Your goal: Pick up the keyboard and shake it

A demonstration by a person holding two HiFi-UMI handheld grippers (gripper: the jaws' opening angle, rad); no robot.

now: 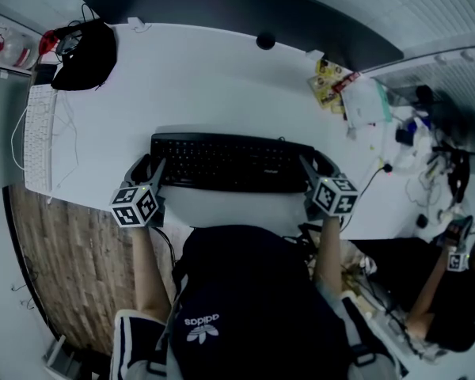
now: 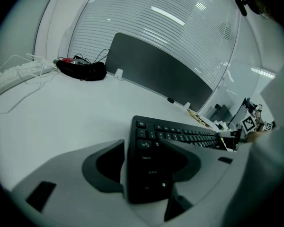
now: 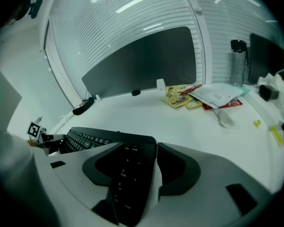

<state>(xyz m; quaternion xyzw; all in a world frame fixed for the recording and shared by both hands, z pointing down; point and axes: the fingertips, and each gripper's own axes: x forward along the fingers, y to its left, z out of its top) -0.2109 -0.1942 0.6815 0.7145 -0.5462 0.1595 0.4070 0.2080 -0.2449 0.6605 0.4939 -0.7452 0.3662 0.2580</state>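
Person in dark top [image 1: 245, 307] sets left gripper [image 1: 148, 171] and right gripper [image 1: 315, 166] at the ends of the keyboard [image 1: 229, 162], which lies mid-desk [image 1: 222, 70]. Left gripper view: jaws wide apart, straddling its left end. Right gripper view: same at the right end. Both should close evenly before lifting.

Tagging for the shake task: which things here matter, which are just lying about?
Job: black keyboard; left gripper and right gripper, each open around one end of it.
Lying about: white keyboard, black bag, snack packets, bottle.
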